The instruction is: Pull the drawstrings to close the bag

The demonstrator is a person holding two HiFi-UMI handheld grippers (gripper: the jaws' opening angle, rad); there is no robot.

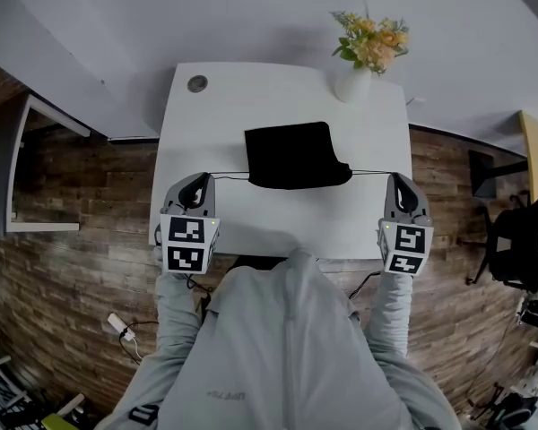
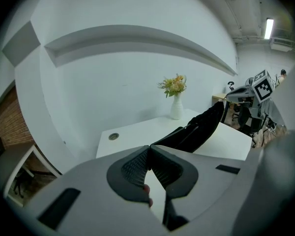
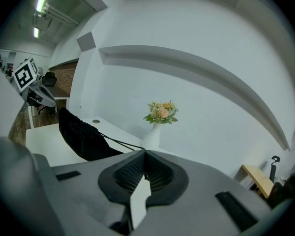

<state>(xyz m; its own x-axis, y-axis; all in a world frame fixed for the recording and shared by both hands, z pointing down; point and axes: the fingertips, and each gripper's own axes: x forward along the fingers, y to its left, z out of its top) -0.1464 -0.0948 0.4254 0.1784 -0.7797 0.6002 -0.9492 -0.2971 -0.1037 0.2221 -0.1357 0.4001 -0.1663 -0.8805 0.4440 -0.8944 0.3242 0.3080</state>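
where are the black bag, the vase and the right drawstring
black bag (image 1: 291,155), head view, middle of the fabric
vase (image 1: 352,86), head view, white body
right drawstring (image 1: 369,171), head view, taut stretch beside the bag

Each drawstring end vanishes inside closed jaws: the left cord (image 1: 229,174) into the left hand-held gripper (image 1: 201,181), the right cord (image 1: 369,171) into the right hand-held gripper (image 1: 397,179), so the held ends are unseen. In the left gripper view the cord is too thin to make out beside the bag (image 2: 196,129). The marker cubes (image 1: 188,243) almost wholly hide the person's hands. The grey-clad torso (image 1: 287,348) covers the middle of the desk's (image 1: 278,218) near edge. Whether the bag's mouth is fully cinched cannot be told.
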